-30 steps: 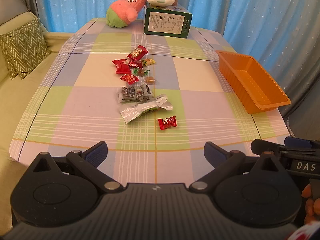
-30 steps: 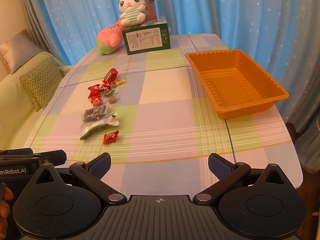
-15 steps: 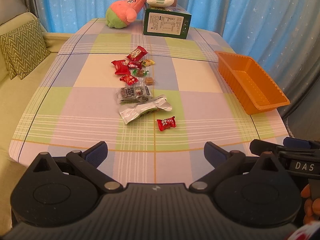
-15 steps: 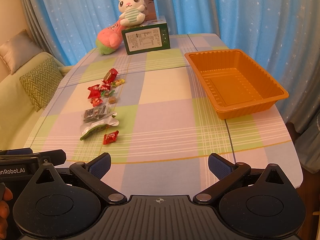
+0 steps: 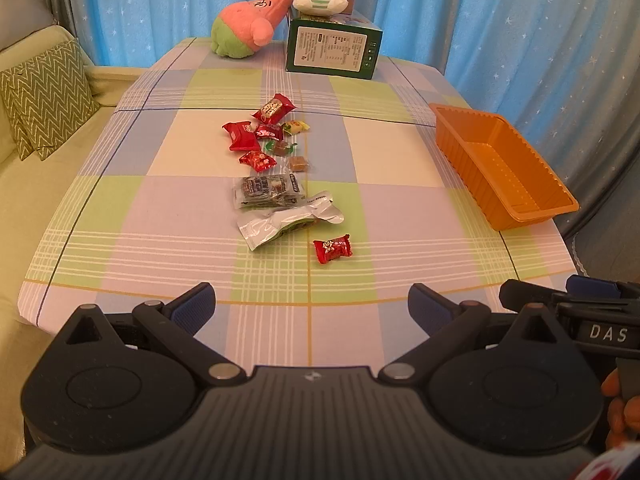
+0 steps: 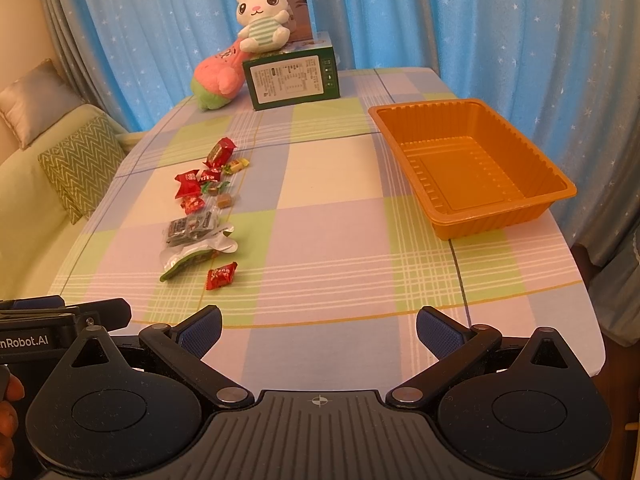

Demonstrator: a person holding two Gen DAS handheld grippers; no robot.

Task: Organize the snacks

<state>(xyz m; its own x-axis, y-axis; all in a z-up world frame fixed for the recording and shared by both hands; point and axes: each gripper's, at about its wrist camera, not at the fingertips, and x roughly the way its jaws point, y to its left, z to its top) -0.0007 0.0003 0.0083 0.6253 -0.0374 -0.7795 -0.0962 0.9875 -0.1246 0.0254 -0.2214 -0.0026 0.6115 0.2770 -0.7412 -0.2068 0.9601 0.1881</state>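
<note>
Fingers (image 5: pixel 195 307) spread, ten snacks (image 5: pixel 276 176), one orange tray (image 6: pixel 472 168)

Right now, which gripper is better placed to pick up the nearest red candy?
Left, probably. The red candy lies almost straight ahead of the open left gripper; from the right gripper, also open, it sits off to the left.

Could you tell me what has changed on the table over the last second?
Almost nothing. The left wrist view shifts very slightly, so the left hand-held gripper barely moved; the right hand-held gripper held still. Both stay open and empty, nothing taken or released. The snacks lie in the same row, and the orange tray remains empty.
</note>
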